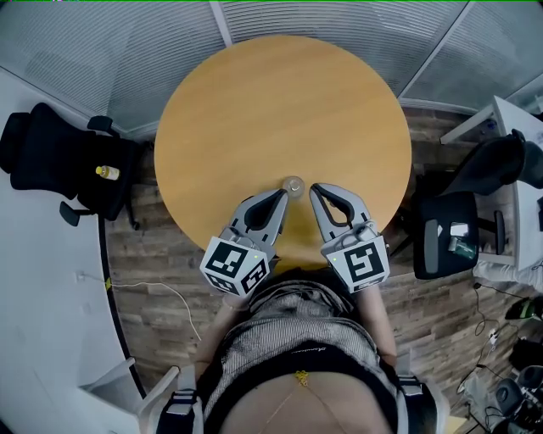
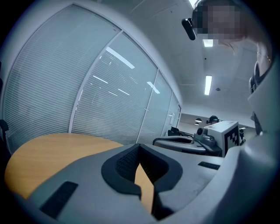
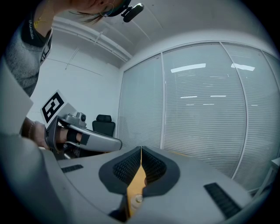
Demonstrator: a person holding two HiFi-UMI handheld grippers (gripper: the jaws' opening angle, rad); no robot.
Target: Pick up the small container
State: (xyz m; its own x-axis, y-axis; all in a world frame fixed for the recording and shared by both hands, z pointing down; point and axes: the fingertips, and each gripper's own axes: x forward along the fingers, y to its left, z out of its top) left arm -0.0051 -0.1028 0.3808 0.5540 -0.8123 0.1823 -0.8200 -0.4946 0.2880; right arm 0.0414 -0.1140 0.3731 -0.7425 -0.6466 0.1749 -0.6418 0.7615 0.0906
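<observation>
A small clear round container [image 1: 293,185] stands on the round wooden table [image 1: 280,102] near its front edge. It sits just beyond and between the tips of both grippers, and neither touches it. My left gripper [image 1: 282,196] lies to its lower left with the jaw tips together and nothing held. My right gripper [image 1: 315,189] lies to its right, also shut and empty. In the left gripper view the left gripper [image 2: 139,146] has its tips meeting over the tabletop. The right gripper view shows the right gripper [image 3: 141,148] the same way. The container is not in either gripper view.
A black office chair [image 1: 51,153] with a yellow bottle [image 1: 108,172] on it stands left of the table. Another dark chair [image 1: 450,233] and a white desk [image 1: 517,127] are on the right. Glass walls with blinds [image 1: 339,17] run behind. A cable [image 1: 161,292] lies on the wood floor.
</observation>
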